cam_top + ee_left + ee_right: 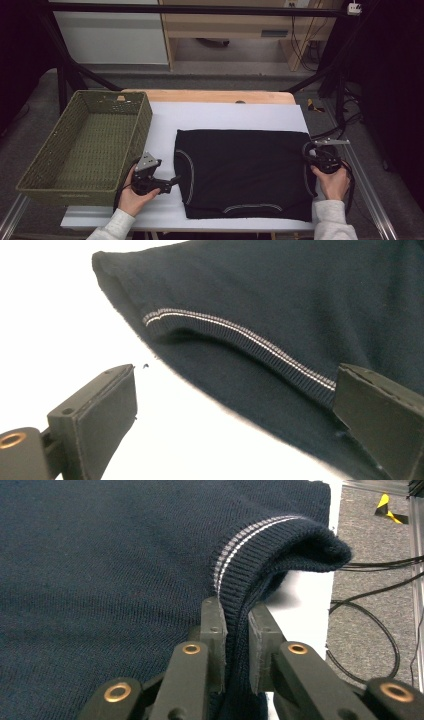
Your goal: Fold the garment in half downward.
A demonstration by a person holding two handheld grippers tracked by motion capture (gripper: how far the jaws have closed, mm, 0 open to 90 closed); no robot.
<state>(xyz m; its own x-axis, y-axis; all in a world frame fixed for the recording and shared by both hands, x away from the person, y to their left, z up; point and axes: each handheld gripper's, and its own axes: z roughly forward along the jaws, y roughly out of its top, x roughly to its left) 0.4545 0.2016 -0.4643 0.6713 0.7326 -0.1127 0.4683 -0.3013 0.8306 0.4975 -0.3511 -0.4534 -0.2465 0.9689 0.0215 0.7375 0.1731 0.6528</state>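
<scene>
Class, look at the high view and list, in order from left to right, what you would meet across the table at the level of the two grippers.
Green woven basket → left gripper → dark folded sweater → right gripper.

Dim surroundings, glaring white, slight softness

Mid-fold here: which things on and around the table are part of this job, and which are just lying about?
In the job:
dark sweater
right gripper, clamped on its striped edge
left gripper, open beside it
green basket

Lying about:
yellow-black tape on the floor
floor cables
</scene>
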